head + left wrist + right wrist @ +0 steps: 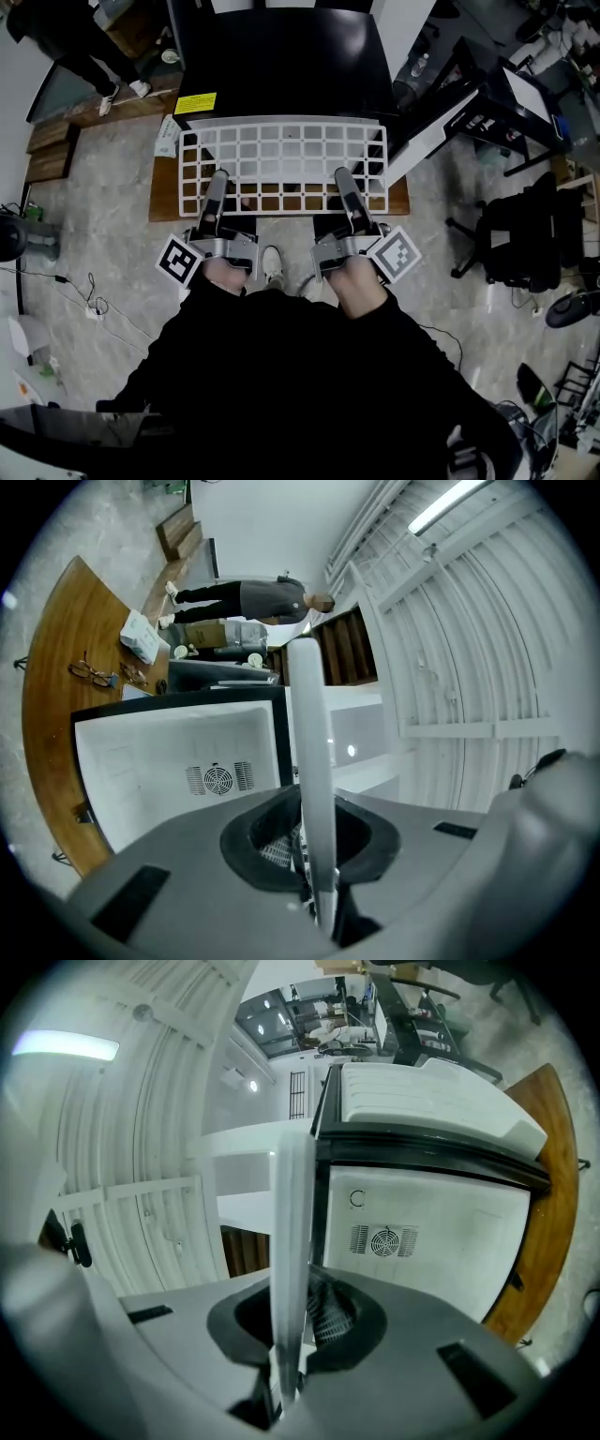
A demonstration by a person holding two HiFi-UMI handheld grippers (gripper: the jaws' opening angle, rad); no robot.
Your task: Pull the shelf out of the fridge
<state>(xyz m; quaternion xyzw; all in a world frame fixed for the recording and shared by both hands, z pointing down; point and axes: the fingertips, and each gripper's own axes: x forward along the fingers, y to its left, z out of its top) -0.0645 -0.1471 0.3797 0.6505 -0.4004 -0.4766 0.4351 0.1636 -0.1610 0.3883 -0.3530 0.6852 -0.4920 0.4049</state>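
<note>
A white grid shelf hangs level in front of the black fridge, over the wooden platform. My left gripper is shut on its near edge at the left, and my right gripper is shut on the same edge at the right. In the left gripper view the shelf runs edge-on as a white bar out of the gripper, with the fridge's white inside behind it. The right gripper view has the shelf clamped in the gripper, beside the fridge cavity.
The fridge door stands open to the right. A person stands at the back left. An office chair is at the right and cables lie on the floor at the left. A white box and glasses lie on the platform.
</note>
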